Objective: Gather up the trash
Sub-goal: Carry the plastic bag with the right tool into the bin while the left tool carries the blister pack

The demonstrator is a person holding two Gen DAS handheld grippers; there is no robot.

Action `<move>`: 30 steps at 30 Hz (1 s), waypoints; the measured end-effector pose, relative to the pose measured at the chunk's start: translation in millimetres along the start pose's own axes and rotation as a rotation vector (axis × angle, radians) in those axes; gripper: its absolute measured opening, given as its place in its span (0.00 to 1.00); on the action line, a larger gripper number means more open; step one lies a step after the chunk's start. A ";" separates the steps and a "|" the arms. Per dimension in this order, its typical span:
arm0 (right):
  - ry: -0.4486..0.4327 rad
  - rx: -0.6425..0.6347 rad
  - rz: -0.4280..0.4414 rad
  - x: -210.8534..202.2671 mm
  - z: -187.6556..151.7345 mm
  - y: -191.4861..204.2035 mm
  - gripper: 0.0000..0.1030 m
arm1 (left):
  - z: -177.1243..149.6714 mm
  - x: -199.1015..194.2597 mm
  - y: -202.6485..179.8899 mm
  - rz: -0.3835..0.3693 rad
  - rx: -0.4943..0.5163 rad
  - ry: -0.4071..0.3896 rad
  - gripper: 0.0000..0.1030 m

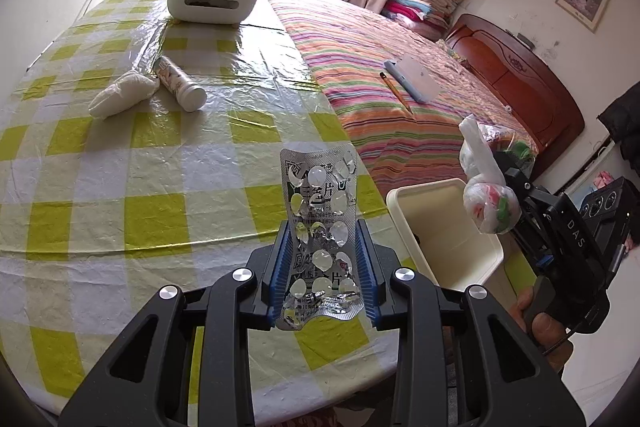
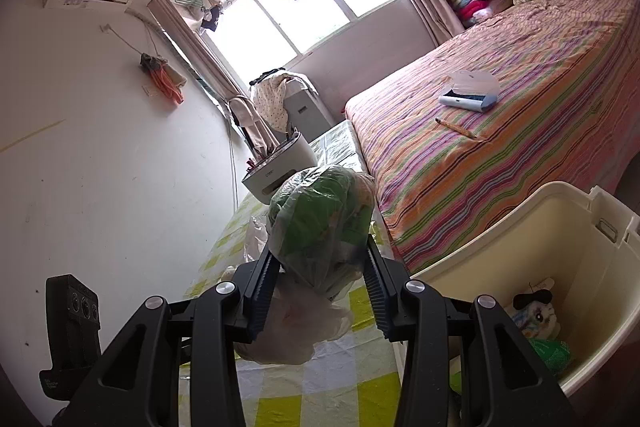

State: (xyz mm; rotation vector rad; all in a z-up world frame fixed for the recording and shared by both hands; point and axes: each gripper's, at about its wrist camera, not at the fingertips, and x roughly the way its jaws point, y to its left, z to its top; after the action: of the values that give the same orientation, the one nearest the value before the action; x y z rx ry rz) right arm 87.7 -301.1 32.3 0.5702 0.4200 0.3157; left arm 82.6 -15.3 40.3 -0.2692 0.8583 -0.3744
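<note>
Jaws hide blister pack [image 1: 320, 227] edges; knotted bag [image 2: 320, 227] contents unclear.

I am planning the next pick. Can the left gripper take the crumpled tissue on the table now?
Probably not yet: the left gripper is shut on the blister pack. The path to the crumpled tissue looks free otherwise.

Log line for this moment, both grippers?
left gripper: blister pack held | right gripper: knotted plastic bag held | bin: beside table
</note>
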 end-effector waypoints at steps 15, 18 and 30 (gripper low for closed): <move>-0.071 0.000 -0.117 -33.0 -1.6 -27.5 0.39 | -31.3 5.2 -55.3 -0.105 0.100 0.013 0.29; -0.069 0.013 -0.133 -35.6 -0.6 -36.7 0.39 | -33.2 9.3 -59.0 -0.114 0.102 0.022 0.29; -0.055 0.077 -0.226 -41.0 -0.8 -72.3 0.41 | -43.2 20.4 -79.8 -0.144 0.144 0.026 0.30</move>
State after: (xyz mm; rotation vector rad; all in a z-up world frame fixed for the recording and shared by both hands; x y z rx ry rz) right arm 64.1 -374.7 2.0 0.5990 0.4405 0.0680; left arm 44.4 -99.4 29.4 -0.1931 0.8353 -0.5727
